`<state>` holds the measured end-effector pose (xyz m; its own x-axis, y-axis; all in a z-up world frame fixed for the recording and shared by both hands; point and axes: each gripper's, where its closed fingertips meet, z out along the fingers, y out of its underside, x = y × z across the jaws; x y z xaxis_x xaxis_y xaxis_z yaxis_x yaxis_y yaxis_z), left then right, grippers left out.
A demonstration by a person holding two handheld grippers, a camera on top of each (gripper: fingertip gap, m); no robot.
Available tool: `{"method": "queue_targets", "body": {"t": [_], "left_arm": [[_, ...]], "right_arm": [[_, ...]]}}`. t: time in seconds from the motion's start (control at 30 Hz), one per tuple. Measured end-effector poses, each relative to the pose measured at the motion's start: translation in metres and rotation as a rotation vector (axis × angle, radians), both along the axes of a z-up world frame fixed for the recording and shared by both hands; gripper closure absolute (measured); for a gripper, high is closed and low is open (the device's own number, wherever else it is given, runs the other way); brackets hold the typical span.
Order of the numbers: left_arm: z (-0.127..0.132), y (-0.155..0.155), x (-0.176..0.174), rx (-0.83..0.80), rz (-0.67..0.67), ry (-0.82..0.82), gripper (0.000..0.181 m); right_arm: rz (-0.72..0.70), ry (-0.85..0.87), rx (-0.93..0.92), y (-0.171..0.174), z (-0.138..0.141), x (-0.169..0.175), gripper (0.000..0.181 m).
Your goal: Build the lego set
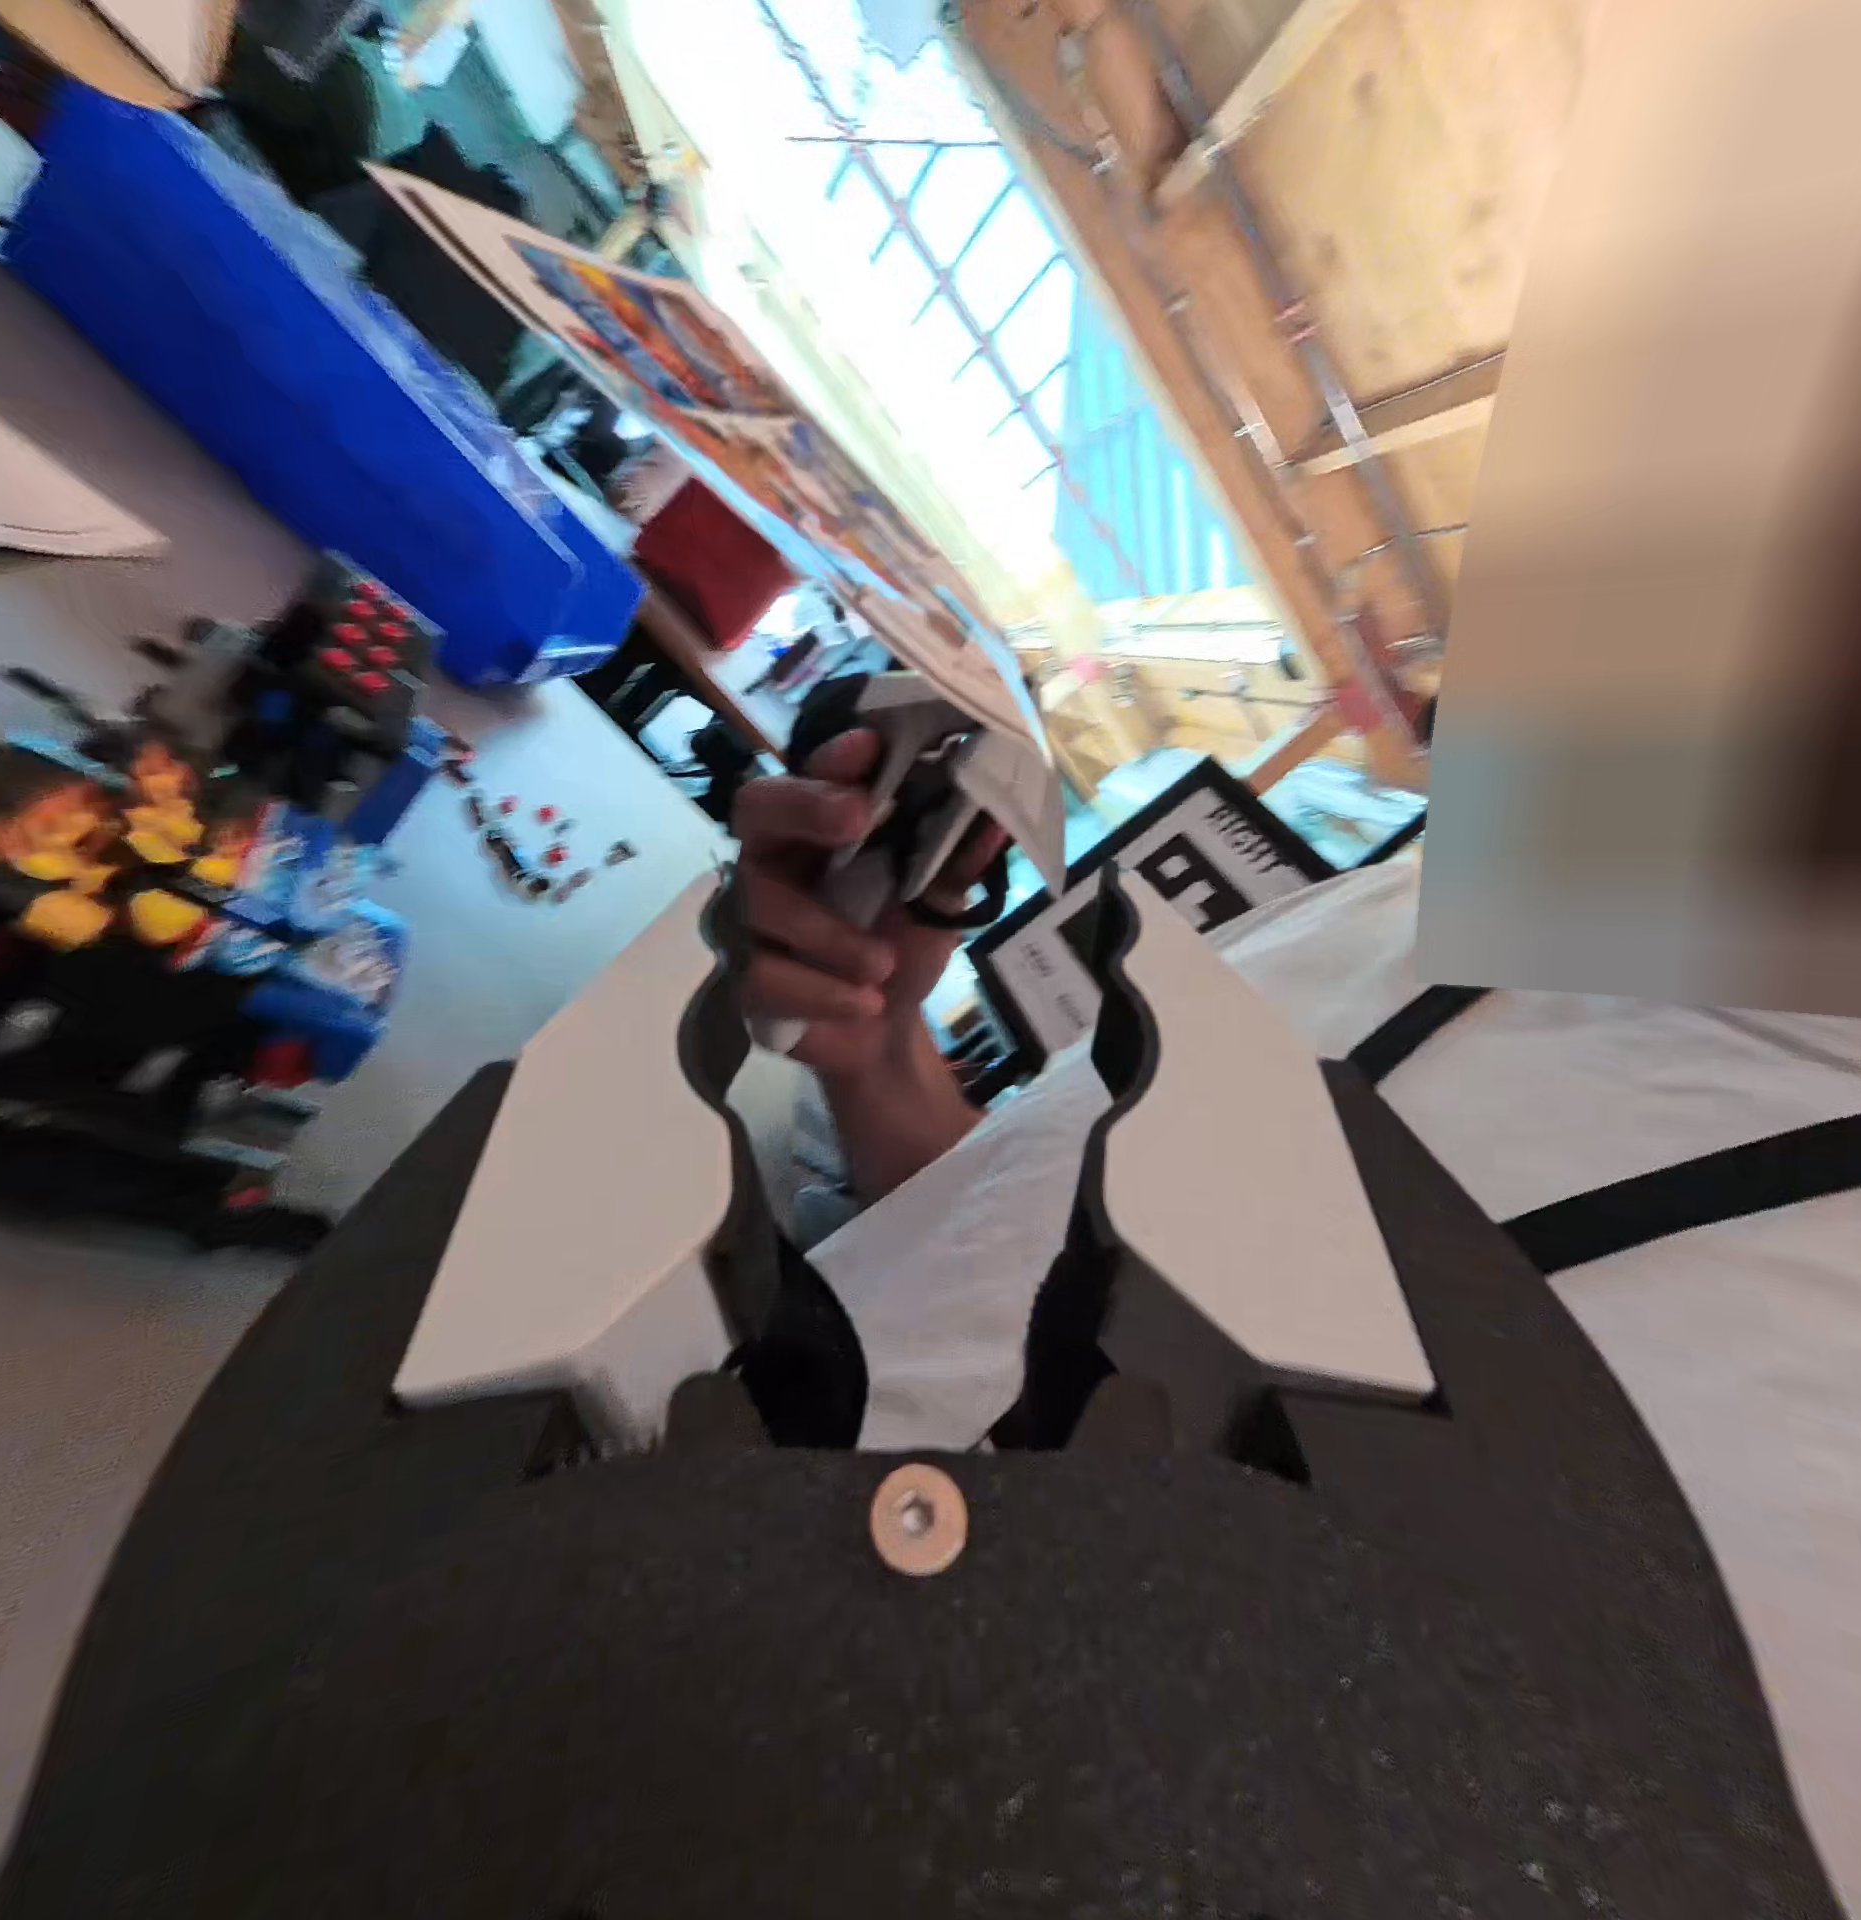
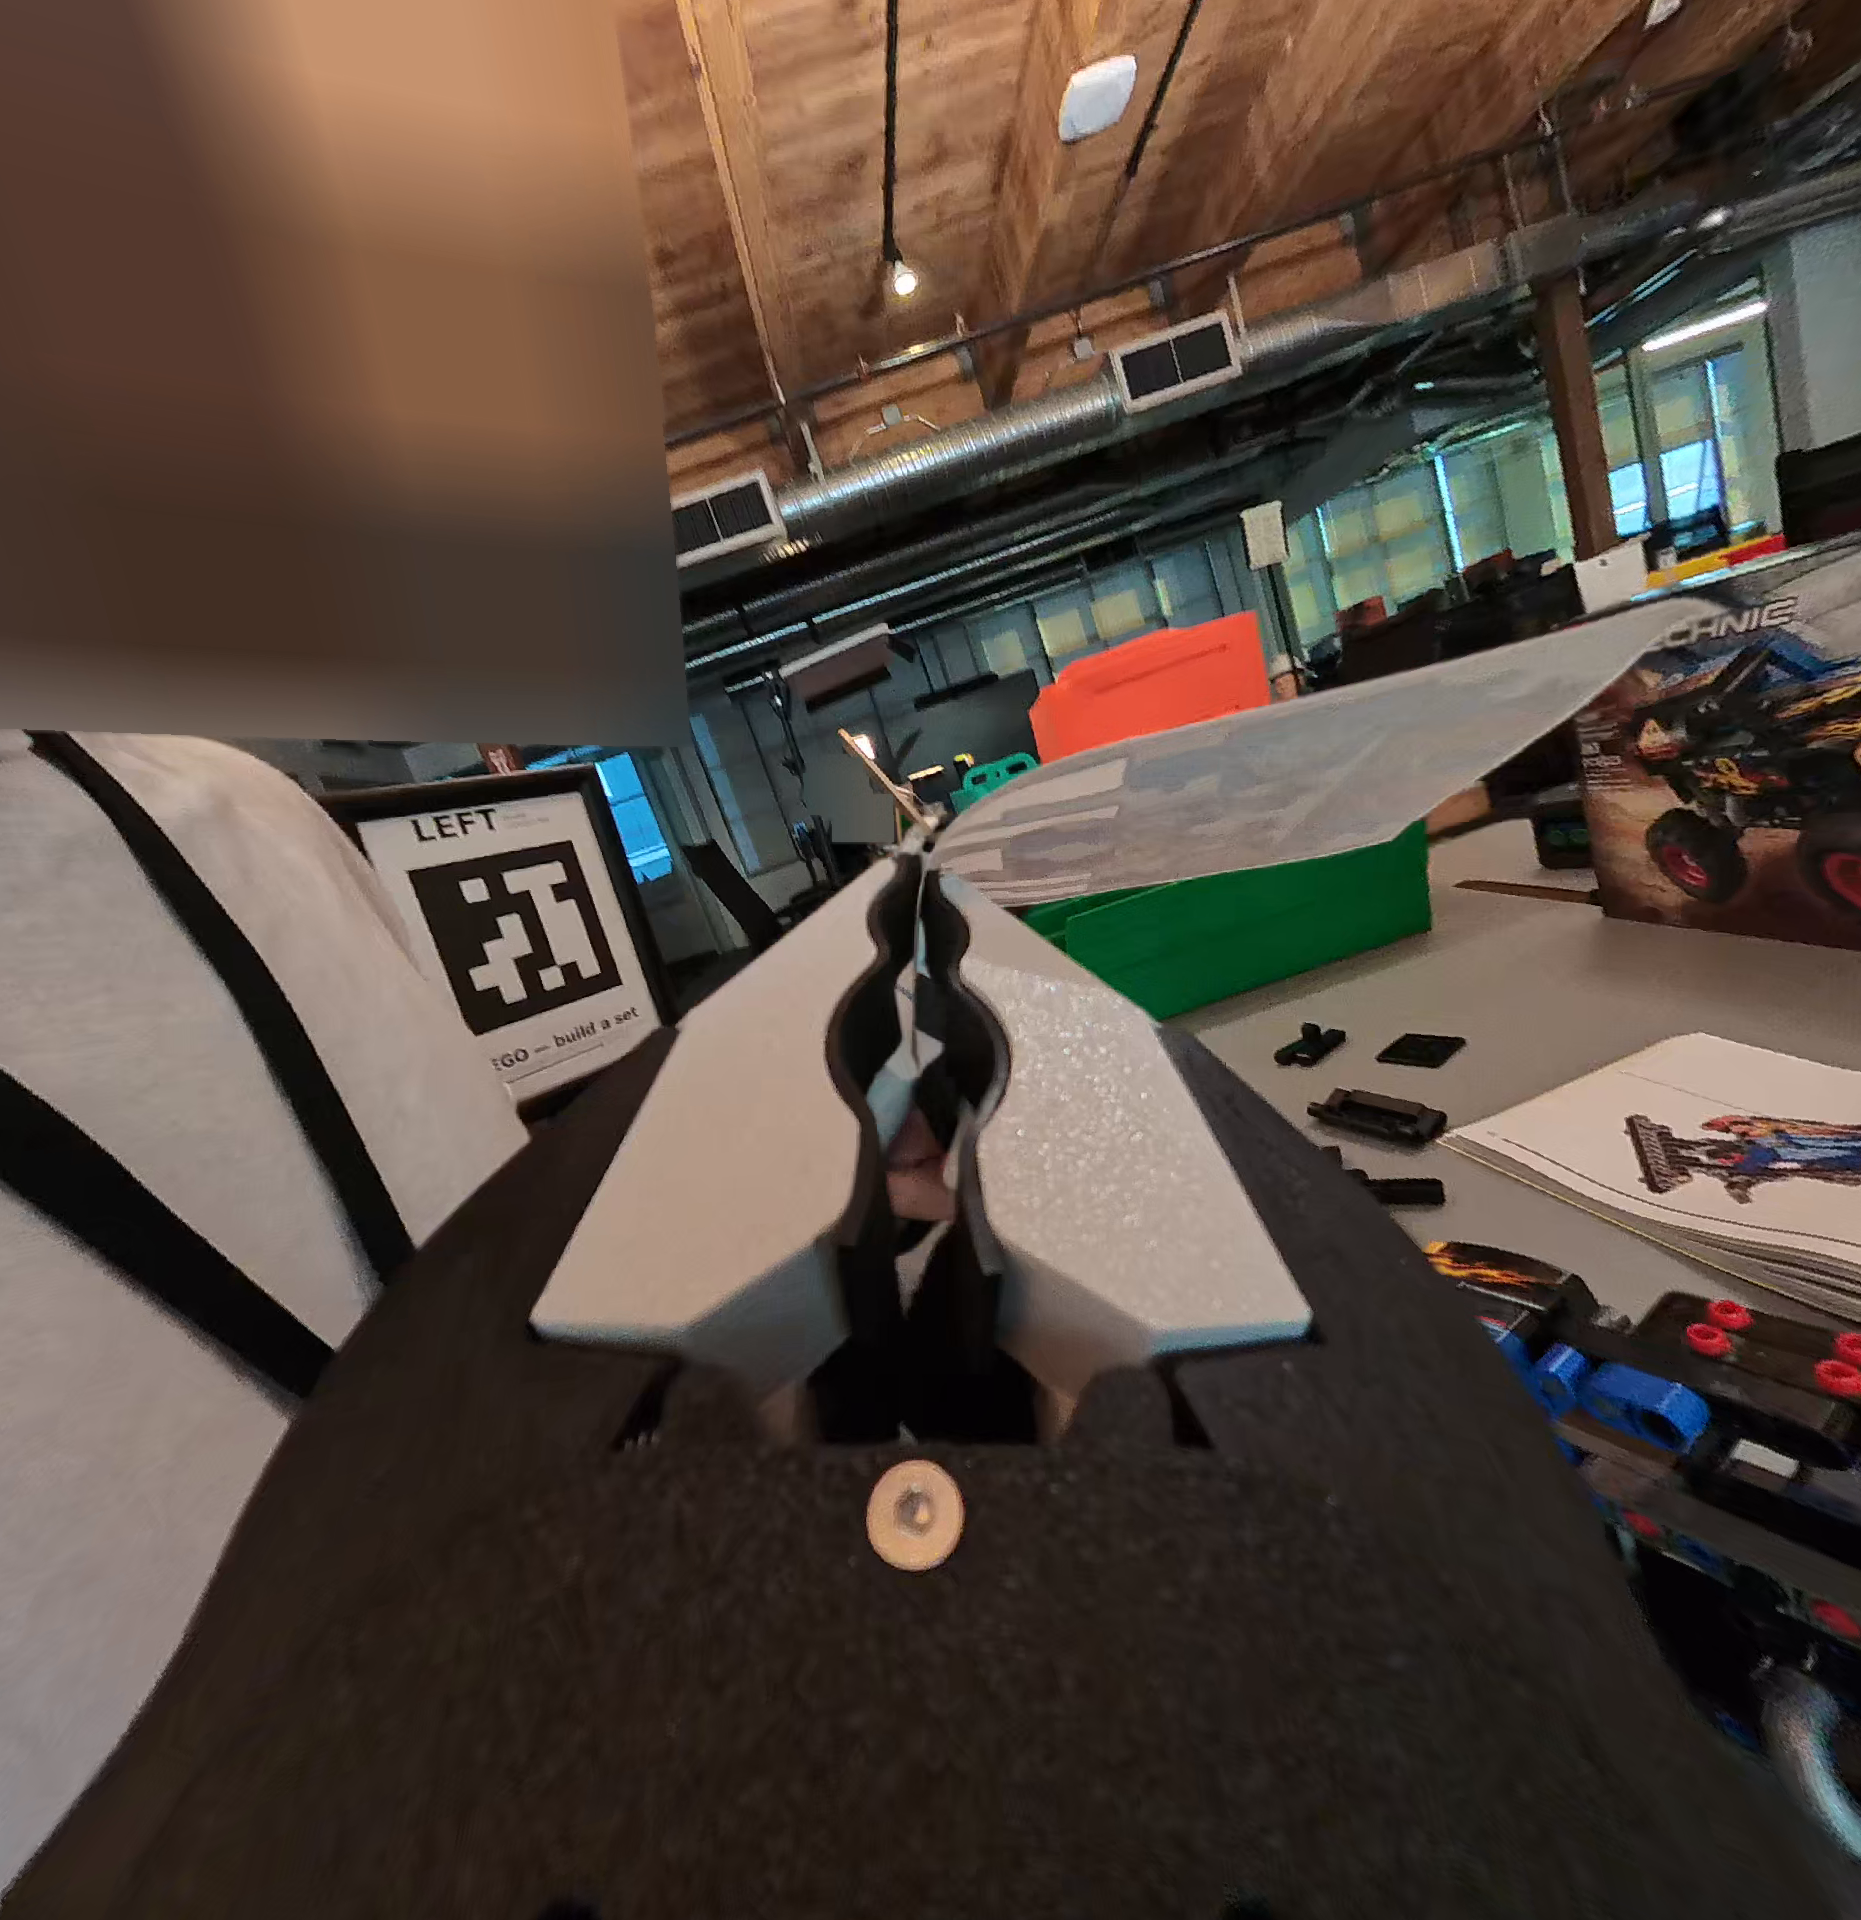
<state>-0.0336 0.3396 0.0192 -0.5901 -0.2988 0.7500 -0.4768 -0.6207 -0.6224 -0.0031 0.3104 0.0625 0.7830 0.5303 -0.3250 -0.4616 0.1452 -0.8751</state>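
Note:
My right gripper (image 2: 921, 847) is shut on the edge of an instruction booklet page (image 2: 1269, 790) and holds it lifted above the table. The rest of the open booklet (image 2: 1684, 1174) lies flat at the right. A partly built lego model (image 2: 1684, 1403) with blue and red pieces sits at the lower right. My left gripper (image 1: 910, 888) is open and empty, held up in the air and pointing at the hand that holds the right gripper (image 1: 926, 800). The lifted page (image 1: 760, 436) shows above it. The model (image 1: 313, 707) is blurred at the left.
The lego box (image 2: 1757, 790) stands at the right, behind a green tray (image 2: 1269, 935) and an orange bin (image 2: 1154, 675). Loose black pieces (image 2: 1373, 1117) lie on the grey table (image 2: 1528, 987). A blue bin (image 1: 282, 364) and small loose pieces (image 1: 531, 842) show in the left wrist view. The person's white shirt (image 2: 126, 1143) is close. Spacing between my two grippers at the tips: around 7 centimeters.

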Motion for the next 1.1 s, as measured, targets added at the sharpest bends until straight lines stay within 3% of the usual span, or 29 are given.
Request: {"method": "queue_targets", "body": {"t": [0.13, 0.27, 0.43, 0.8, 0.9, 1.0, 1.1], "left_arm": [[0.03, -0.012, 0.008, -0.212, -0.097, -0.061, 0.13], [0.022, -0.021, 0.022, -0.104, -0.058, -0.049, 0.153], [0.013, -0.023, 0.03, -0.041, -0.013, -0.023, 0.18], [-0.002, 0.001, 0.034, 0.04, 0.129, 0.022, 0.181], [-0.007, 0.009, 0.031, 0.102, 0.137, 0.049, 0.181], [-0.016, 0.015, 0.028, 0.201, 0.134, 0.088, 0.181], [-0.024, 0.005, 0.019, 0.27, 0.039, 0.127, 0.181]], "right_arm": [[0.015, -0.042, -0.024, -0.001, -0.011, -0.004, 0.181], [-0.032, -0.139, -0.155, 0.006, -0.038, -0.005, 0.181], [-0.016, -0.097, -0.209, 0.008, -0.047, -0.006, 0.18], [0.005, 0.004, -0.275, 0.015, -0.06, -0.004, 0.18], [0.001, -0.044, -0.312, 0.013, -0.065, 0.001, 0.166], [-0.122, -0.132, -0.334, 0.008, -0.063, 0.029, 0.161], [-0.191, -0.202, -0.341, 0.002, -0.055, 0.043, 0.16]]}}
